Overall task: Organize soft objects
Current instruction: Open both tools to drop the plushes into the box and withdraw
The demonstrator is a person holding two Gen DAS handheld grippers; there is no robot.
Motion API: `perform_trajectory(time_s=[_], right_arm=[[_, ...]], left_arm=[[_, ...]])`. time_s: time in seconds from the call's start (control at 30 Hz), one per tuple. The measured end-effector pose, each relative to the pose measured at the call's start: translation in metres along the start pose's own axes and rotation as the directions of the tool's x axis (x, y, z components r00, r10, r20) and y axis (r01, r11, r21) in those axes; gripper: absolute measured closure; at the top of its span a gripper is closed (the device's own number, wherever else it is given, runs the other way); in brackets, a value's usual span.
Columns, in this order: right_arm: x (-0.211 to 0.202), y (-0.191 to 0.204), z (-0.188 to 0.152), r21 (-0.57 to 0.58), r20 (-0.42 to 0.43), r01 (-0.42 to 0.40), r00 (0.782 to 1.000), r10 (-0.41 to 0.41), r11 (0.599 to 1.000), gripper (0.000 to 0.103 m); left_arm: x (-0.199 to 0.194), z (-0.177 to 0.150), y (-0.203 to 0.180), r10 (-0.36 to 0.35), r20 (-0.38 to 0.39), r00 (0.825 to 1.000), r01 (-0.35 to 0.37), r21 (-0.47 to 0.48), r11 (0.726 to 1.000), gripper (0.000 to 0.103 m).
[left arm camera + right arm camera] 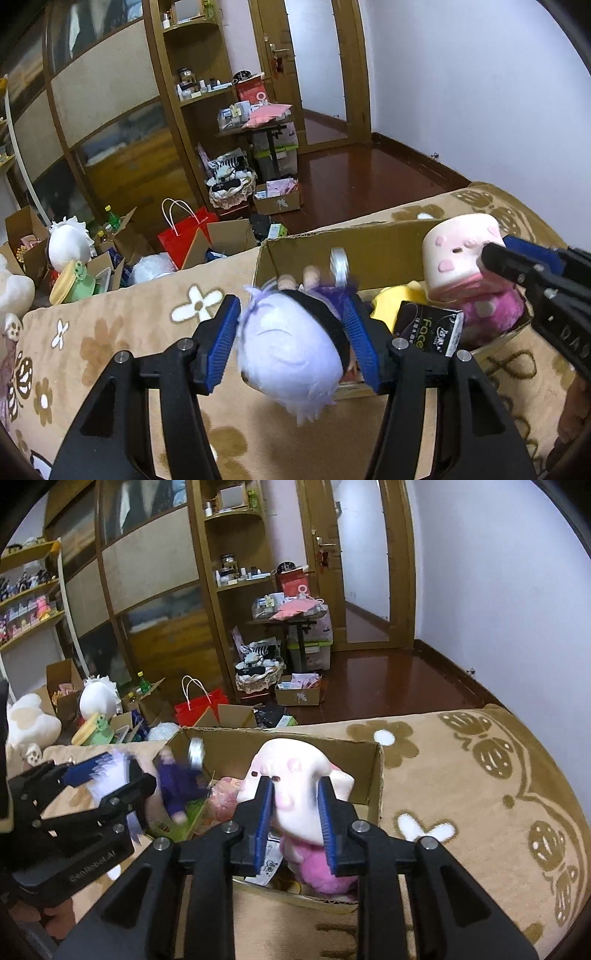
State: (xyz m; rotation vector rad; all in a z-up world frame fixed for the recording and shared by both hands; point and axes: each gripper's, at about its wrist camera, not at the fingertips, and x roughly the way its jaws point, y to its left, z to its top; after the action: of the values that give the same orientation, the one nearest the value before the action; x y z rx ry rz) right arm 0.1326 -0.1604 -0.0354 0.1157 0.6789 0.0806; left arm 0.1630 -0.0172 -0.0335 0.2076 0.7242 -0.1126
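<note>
Tan floral blanket covers the work surface, with an open cardboard box standing on it. Left gripper: blue pads pressed on both sides of the white-haired doll, holding it by the head at the box's near-left corner; the doll's purple body hangs toward the box, blurred in both views. Right gripper: fingers closed narrow on the pink pig plush, squeezing its pale head, with the pink body hanging low over the near side of the box. Inside the box: black tissue pack and a yellow soft item, just beside the pig. Beyond the blanket edge, on the floor: red paper bag, open cartons, a white plush and a green frog toy. Farther back: wooden wardrobe with shelves, a cluttered small table, the door.
</note>
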Motion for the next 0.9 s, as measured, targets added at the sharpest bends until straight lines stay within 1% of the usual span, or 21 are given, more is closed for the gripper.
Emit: perform_trajectory(time_s=[0.03, 0.07, 0.2, 0.23, 0.27, 0.3, 0.4, 0.47, 0.53, 0.57, 0.63, 0.7, 0.83, 0.9], right_arm=[[-0.001, -0.001, 0.0, 0.008, 0.003, -0.003, 1.0, 0.003, 1.0, 0.063], [-0.002, -0.003, 0.0, 0.016, 0.005, -0.006, 1.0, 0.006, 1.0, 0.061], [-0.006, -0.008, 0.001, 0.033, 0.002, -0.004, 1.0, 0.004, 0.999, 0.055], [-0.007, -0.008, 0.001, 0.035, 0.001, -0.003, 1.0, 0.003, 0.999, 0.049], [-0.01, -0.008, 0.0, 0.036, 0.0, 0.004, 1.0, -0.004, 0.999, 0.046], [-0.013, -0.007, 0.0, 0.034, 0.002, 0.008, 1.0, -0.008, 0.999, 0.04], [-0.021, -0.005, -0.002, 0.02, 0.001, 0.019, 1.0, -0.02, 1.0, 0.036], [-0.026, -0.004, -0.004, 0.013, -0.003, 0.028, 1.0, -0.028, 1.0, 0.028], [-0.034, -0.004, -0.006, 0.014, 0.001, 0.033, 0.999, -0.033, 0.999, 0.015], [-0.039, -0.003, -0.006, 0.014, 0.007, 0.033, 0.999, -0.033, 0.999, 0.013], [-0.051, -0.001, -0.008, 0.01, 0.019, 0.039, 0.999, -0.039, 0.999, 0.006], [-0.061, 0.0, -0.009, 0.008, 0.028, 0.042, 0.999, -0.042, 0.999, 0.0], [-0.086, 0.001, -0.009, 0.024, 0.058, 0.037, 0.998, -0.038, 0.999, 0.0], [-0.095, 0.001, -0.01, 0.032, 0.069, 0.04, 0.997, -0.043, 0.999, 0.0]], left_arm=[[0.001, 0.0, 0.0, 0.003, -0.001, 1.0, -0.003, 0.002, 1.0, 0.04], [0.0, 0.0, 0.0, 0.008, -0.004, 1.0, -0.008, 0.002, 1.0, 0.035], [-0.004, 0.0, 0.002, 0.027, -0.006, 1.0, -0.027, 0.005, 1.0, 0.032], [-0.005, -0.001, 0.003, 0.035, -0.011, 0.999, -0.035, 0.01, 0.999, 0.029], [-0.007, -0.001, 0.003, 0.043, -0.014, 0.999, -0.042, 0.013, 0.999, 0.024], [-0.01, -0.002, 0.004, 0.05, -0.011, 0.999, -0.05, 0.015, 0.999, 0.023], [-0.02, -0.002, 0.007, 0.053, -0.001, 0.999, -0.053, 0.016, 0.998, 0.022], [-0.029, -0.003, 0.007, 0.049, 0.004, 0.999, -0.049, 0.019, 0.999, 0.021], [-0.038, -0.003, 0.008, 0.051, 0.011, 0.999, -0.051, 0.019, 0.998, 0.02], [-0.043, -0.004, 0.007, 0.051, 0.014, 0.999, -0.052, 0.02, 0.998, 0.014], [-0.054, -0.006, 0.008, 0.056, 0.027, 0.998, -0.056, 0.02, 0.998, 0.008], [-0.067, -0.008, 0.007, 0.061, 0.048, 0.997, -0.063, 0.027, 0.998, 0.008], [-0.088, -0.009, 0.006, 0.062, 0.074, 0.995, -0.064, 0.03, 0.998, 0.007], [-0.098, -0.011, 0.006, 0.064, 0.089, 0.994, -0.066, 0.023, 0.998, 0.005]])
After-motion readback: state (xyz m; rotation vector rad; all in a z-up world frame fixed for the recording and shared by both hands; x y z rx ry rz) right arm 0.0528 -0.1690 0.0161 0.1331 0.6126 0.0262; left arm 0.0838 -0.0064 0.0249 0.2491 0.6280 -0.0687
